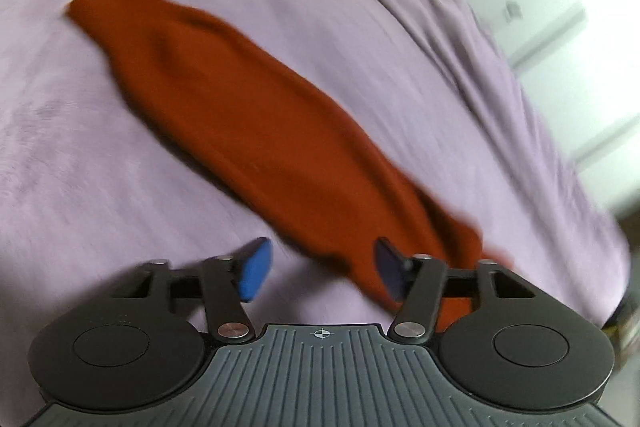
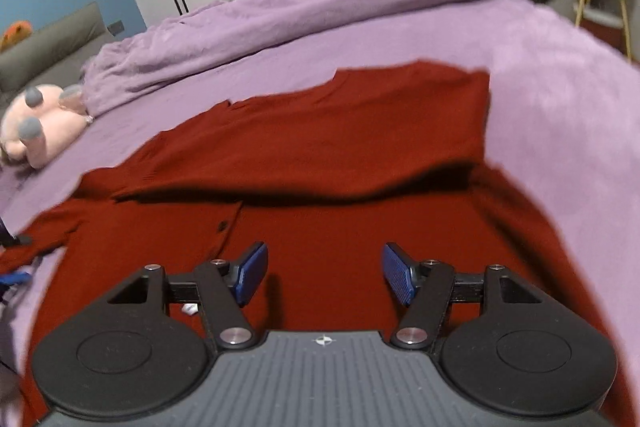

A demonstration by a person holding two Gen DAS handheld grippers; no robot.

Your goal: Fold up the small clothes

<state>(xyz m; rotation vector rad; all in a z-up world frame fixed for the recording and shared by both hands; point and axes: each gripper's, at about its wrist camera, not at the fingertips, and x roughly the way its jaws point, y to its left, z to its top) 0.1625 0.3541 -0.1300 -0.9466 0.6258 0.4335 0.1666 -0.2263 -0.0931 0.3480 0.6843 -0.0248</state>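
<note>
Cardigan (image 2: 320, 147) spread on purple bedspread (image 2: 540, 87), one side already folded over the body; mid-fold, judging by that. Left gripper (image 1: 318, 269) parted over the sleeve (image 1: 248, 115), gripping nothing; right gripper (image 2: 324, 273) likewise parted, empty, above the buttoned front. Next: pinch sleeve end, carry inward. Plenty of bare bedspread around; plush toy (image 2: 36, 131) well apart

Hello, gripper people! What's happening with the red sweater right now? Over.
Both hand-held grippers, left and right, open, empty. Red sweater flat on purple bed, part folded over. Plush toy off aside.
</note>
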